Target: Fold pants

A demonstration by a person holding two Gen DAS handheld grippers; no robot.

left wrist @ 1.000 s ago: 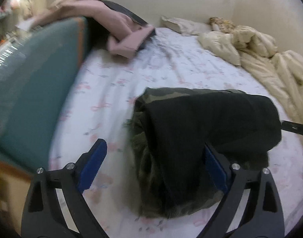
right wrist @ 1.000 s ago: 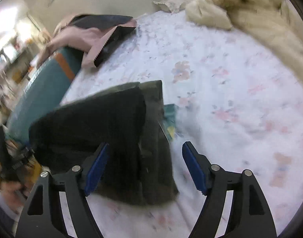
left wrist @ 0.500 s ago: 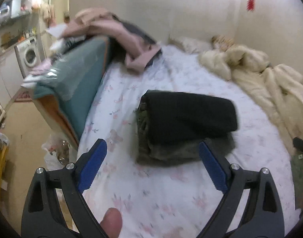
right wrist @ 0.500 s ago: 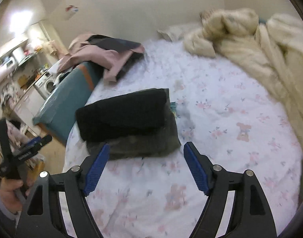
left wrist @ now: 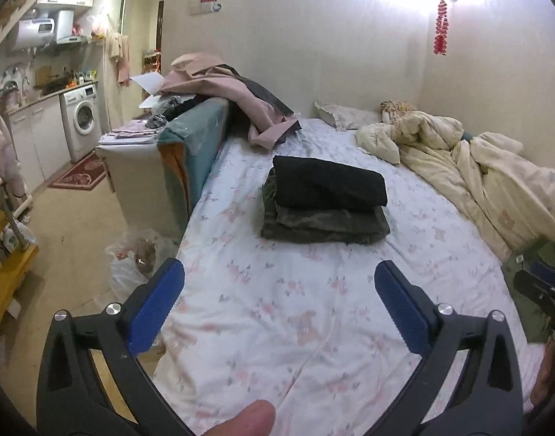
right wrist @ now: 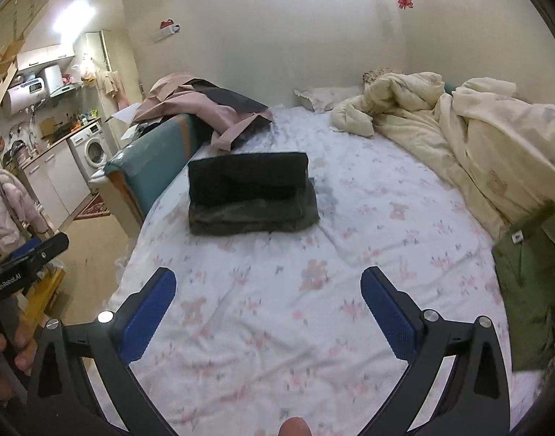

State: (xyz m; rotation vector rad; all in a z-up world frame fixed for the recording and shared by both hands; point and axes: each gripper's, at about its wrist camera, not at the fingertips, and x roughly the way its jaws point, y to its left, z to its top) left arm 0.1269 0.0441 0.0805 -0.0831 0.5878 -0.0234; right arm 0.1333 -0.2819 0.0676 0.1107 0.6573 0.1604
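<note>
Flowery sheets cover the bed [left wrist: 277, 319]. Both tongs, the left gripper [left wrist: 279, 303] and the right gripper [right wrist: 268, 309], are wide open and hold nothing. Folded black pants [left wrist: 328, 183] lie on green folded pants [left wrist: 324, 223], well away. A cream blanket [right wrist: 459, 134] is bunched nearby.

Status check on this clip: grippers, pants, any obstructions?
Left hand-held gripper open, empty; right hand-held gripper likewise. Black pants folded, stacked on folded camouflage pants on floral bedsheet. Nothing between.
</note>
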